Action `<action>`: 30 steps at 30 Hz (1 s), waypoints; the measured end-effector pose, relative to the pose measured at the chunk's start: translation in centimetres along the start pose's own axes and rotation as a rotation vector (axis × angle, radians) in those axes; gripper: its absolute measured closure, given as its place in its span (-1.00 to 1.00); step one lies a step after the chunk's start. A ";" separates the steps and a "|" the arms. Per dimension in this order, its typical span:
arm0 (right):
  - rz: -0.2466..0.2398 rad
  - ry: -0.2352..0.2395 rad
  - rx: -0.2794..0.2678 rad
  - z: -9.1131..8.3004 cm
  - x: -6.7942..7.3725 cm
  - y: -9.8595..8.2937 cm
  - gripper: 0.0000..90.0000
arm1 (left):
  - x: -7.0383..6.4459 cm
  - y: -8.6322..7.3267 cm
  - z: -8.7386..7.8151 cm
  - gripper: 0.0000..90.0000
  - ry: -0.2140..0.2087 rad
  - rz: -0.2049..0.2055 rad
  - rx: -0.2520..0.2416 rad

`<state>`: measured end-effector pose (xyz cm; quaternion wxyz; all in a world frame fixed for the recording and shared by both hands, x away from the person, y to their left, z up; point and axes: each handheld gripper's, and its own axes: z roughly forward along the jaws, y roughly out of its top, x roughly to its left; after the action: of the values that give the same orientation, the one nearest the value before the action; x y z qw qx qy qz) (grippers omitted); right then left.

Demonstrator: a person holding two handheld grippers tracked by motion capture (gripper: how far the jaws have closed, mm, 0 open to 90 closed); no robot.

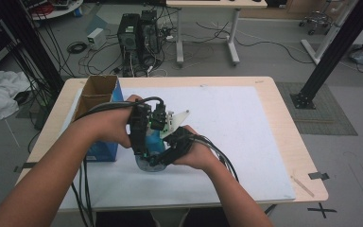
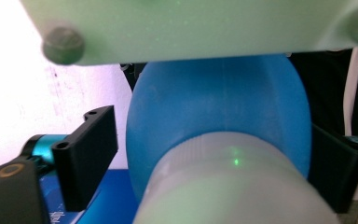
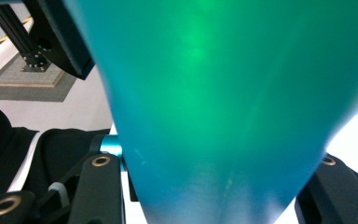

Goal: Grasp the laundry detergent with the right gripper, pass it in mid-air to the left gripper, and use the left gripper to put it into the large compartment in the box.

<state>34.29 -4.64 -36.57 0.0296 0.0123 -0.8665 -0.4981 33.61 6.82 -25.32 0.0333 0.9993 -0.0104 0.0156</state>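
While both hands meet near the table's [image 1: 264,94] middle, the left hand-held gripper [image 1: 142,137] clamps a blue bottle [image 1: 152,150] just above its whitish cap [image 2: 233,186], jaws pressed to either side. The right hand-held gripper [image 1: 170,153] grips the same bottle's body from the opposite side. Bottle and grippers sit over a white mat [image 1: 236,132], just beside an open cardboard box [image 1: 97,90].

blue bottle [image 3: 223,107] between black jaws
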 end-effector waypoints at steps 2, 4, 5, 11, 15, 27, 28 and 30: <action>0.000 0.001 0.001 0.0 0.0 0.0 0.04 | 0.0 0.0 0.0 -0.64 0.000 0.000 -0.001; 0.001 0.000 0.001 0.0 0.0 0.0 0.04 | 0.0 0.1 0.0 -0.59 0.002 0.004 0.004; 0.001 0.000 0.001 0.0 0.0 0.0 0.04 | 0.0 0.1 -0.1 -0.59 0.000 0.005 0.002; 0.001 -0.002 0.002 0.0 0.0 0.0 0.04 | 0.1 0.1 -0.1 -0.50 -0.004 0.002 0.008; 0.002 0.001 -0.001 0.0 0.0 0.0 0.04 | 0.0 0.1 -0.1 -0.44 -0.006 -0.002 0.010; 0.005 -0.001 -0.004 0.0 0.0 0.1 0.04 | 0.0 0.1 -0.1 -0.33 -0.014 -0.003 0.009; 0.007 0.003 -0.004 0.0 0.0 0.1 0.04 | 0.0 0.1 -0.1 -0.33 -0.013 -0.004 0.008; 0.006 -0.001 -0.005 -0.1 0.0 0.1 0.04 | 0.0 0.1 -0.2 -0.32 -0.015 -0.003 0.009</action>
<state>34.29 -4.65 -36.48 0.0308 0.0094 -0.8652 -0.5003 33.59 6.73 -25.14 0.0285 0.9995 -0.0091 0.0081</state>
